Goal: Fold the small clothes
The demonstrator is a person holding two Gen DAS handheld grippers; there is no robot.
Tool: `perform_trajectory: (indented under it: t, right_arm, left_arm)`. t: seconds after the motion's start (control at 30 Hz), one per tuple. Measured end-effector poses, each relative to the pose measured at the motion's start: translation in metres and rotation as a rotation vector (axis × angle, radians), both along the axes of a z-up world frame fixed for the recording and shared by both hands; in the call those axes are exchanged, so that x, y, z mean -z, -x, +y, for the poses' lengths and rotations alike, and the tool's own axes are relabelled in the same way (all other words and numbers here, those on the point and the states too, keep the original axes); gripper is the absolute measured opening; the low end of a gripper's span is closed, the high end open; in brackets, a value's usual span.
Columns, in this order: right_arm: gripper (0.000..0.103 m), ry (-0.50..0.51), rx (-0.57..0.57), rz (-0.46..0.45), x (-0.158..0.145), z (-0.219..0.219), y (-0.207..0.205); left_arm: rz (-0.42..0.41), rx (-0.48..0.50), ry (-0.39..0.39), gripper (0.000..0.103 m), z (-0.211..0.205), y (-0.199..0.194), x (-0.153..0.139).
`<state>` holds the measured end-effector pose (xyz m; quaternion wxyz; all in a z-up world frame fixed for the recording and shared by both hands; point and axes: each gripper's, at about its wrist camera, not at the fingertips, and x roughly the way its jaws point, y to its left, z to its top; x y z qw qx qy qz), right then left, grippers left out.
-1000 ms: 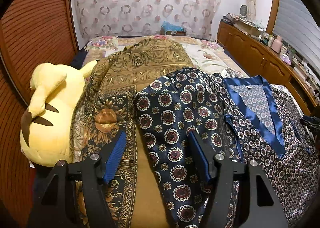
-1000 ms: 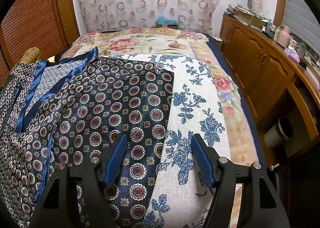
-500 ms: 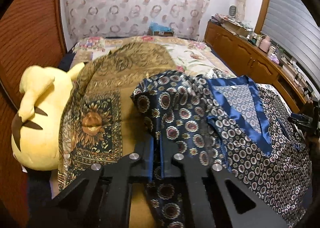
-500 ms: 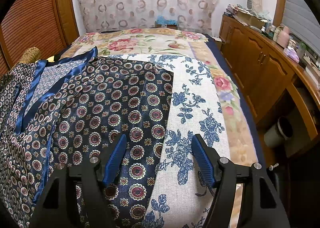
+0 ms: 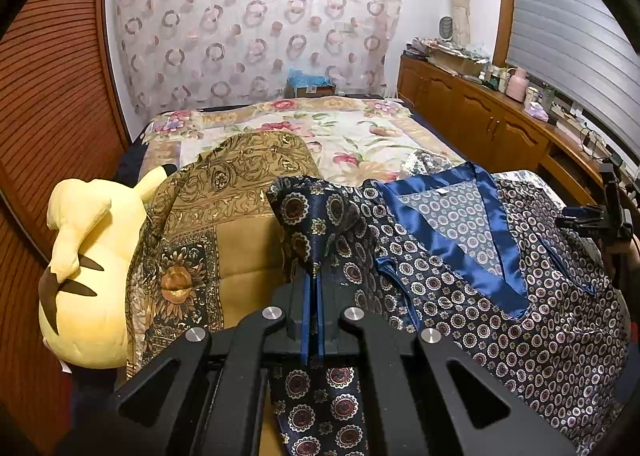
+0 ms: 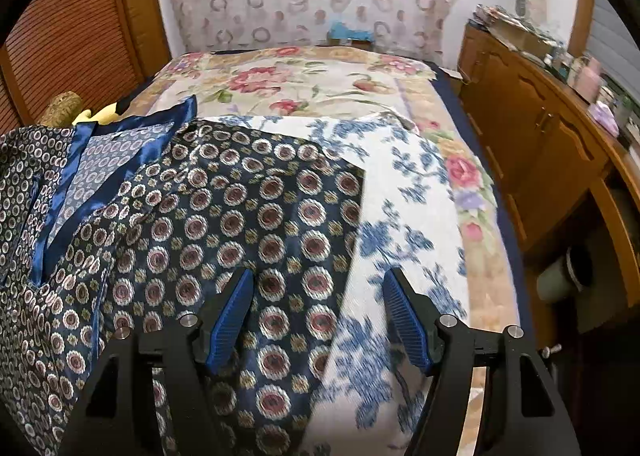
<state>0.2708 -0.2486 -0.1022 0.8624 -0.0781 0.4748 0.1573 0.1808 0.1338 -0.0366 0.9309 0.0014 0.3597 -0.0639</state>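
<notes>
The left claw [image 5: 313, 288] pinches the patterned garment's [image 5: 500, 296] sleeve, hiding its edge; the right claw [image 6: 320, 312] gapes above blurred cloth.

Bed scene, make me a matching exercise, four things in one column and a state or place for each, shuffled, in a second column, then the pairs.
Things:
1. left gripper
2. right gripper
3. plush toy
4. blue collar

States or places:
A. open over the sleeve edge
B. lying at the bed's left side
C. shut on a sleeve
D. middle of the patterned top

Pairs: 1-C, 2-A, 3-B, 4-D
</notes>
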Motion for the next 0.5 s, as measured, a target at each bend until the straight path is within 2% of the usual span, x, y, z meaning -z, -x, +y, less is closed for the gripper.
perform_trajectory:
  t: [0.03, 0.1, 0.13, 0.17, 0.2, 0.27, 0.3, 0.5]
  right_arm:
    - [0.061, -0.001, -0.01, -0.004, 0.0, 0.002, -0.001]
    - [0.043, -0.014, -0.034, -0.009, 0.0, 0.01, -0.002]
    - [0.012, -0.027, -0.051, -0.004, -0.001, 0.014, -0.002]
    - [0.003, -0.059, -0.079, 0.02, -0.002, 0.017, 0.0]
    - [0.003, -0.071, -0.107, 0.034, -0.003, 0.023, 0.001]
    - [0.002, 0.01, -0.158, -0.046, -0.014, 0.037, 0.008]
    - [0.002, 0.019, -0.171, -0.078, -0.021, 0.041, 0.009]
    - [0.002, 0.028, -0.086, -0.252, -0.094, 0.037, -0.012]
  left_arm:
    - [-0.001, -0.001, 0.001, 0.003, -0.001, 0.0, 0.0]
    - [-0.005, -0.001, -0.005, 0.002, -0.001, 0.0, -0.001]
    - [-0.008, 0.002, -0.015, 0.002, -0.002, -0.001, -0.002]
    - [-0.016, 0.0, -0.025, 0.002, -0.003, -0.002, -0.003]
    - [-0.022, -0.002, -0.031, 0.002, -0.003, -0.003, -0.006]
    - [-0.041, -0.011, -0.03, 0.001, -0.001, -0.008, -0.014]
    - [-0.058, -0.018, -0.025, 0.001, 0.0, -0.012, -0.022]
    - [-0.176, -0.043, -0.014, 0.001, 0.001, -0.025, -0.082]
